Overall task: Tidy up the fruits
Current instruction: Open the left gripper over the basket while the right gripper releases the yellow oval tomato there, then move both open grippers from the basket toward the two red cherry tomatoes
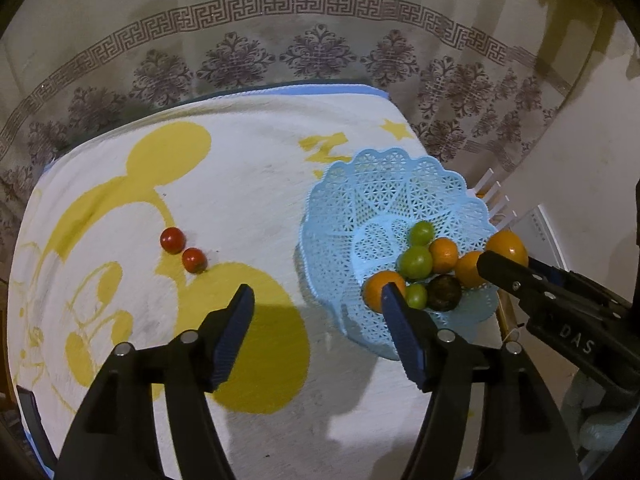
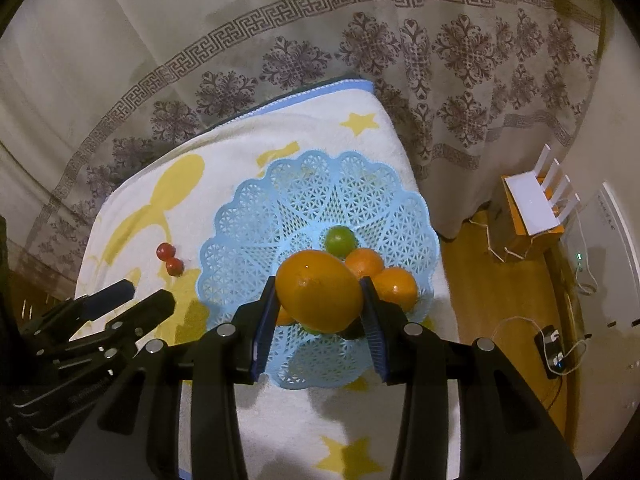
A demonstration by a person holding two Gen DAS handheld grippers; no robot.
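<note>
A light blue lattice basket [image 1: 384, 196] [image 2: 320, 208] stands on the right of the towel-covered table and holds oranges [image 1: 443, 255], green fruits [image 1: 416, 262] and one dark fruit [image 1: 444, 293]. My right gripper [image 2: 320, 300] is shut on a large orange [image 2: 320, 292] and holds it over the basket; the orange also shows in the left wrist view [image 1: 507, 249]. My left gripper [image 1: 318, 300] is open and empty, above the towel at the basket's left rim. Two red tomatoes [image 1: 183, 250] [image 2: 169, 259] lie on the towel, left of the basket.
A white towel with a yellow cartoon print [image 1: 200, 216] covers the table. A patterned curtain [image 1: 320, 48] hangs behind it. A white router [image 2: 534, 204], cables and a charger [image 2: 552, 346] are on the floor to the right.
</note>
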